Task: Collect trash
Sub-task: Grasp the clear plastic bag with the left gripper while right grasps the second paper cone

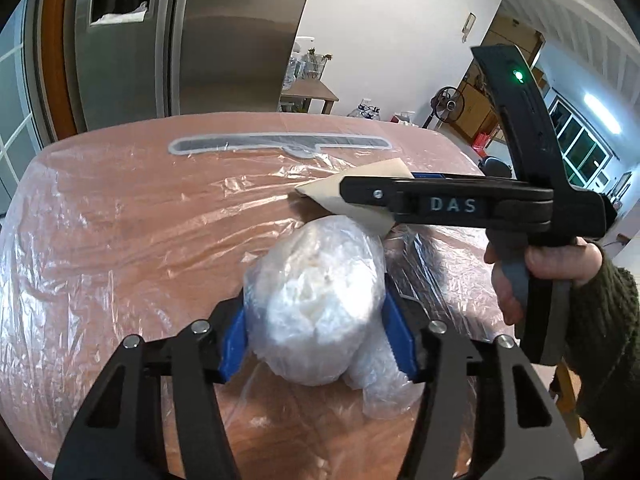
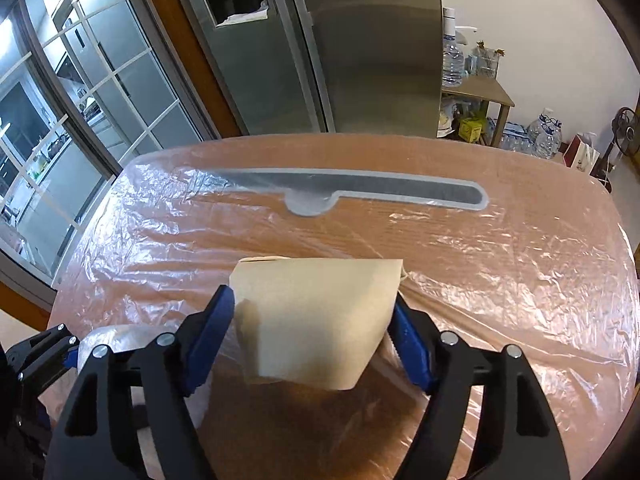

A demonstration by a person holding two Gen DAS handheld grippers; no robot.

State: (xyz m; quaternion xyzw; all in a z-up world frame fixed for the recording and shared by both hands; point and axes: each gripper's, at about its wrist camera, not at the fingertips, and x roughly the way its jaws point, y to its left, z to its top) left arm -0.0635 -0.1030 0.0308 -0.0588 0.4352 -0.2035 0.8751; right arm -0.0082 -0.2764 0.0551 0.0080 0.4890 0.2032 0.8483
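Looking at a wooden bench point(image 2: 500, 248) wrapped in clear plastic film, with a steel fridge point(image 2: 360, 40) behind its far edge. My left hand-held gripper point(image 1: 316, 336) is level over the near edge, clamped on one wad of clear plastic point(image 1: 316, 300). My right hand-held gripper point(image 2: 314, 344) reaches in sideways just beyond, pinching one tan paper piece point(image 2: 320, 320) above the bench middle. Two trash items total.

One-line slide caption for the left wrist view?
Left gripper clamps a crumpled clear plastic bag while right gripper holds a tan paper piece above it.
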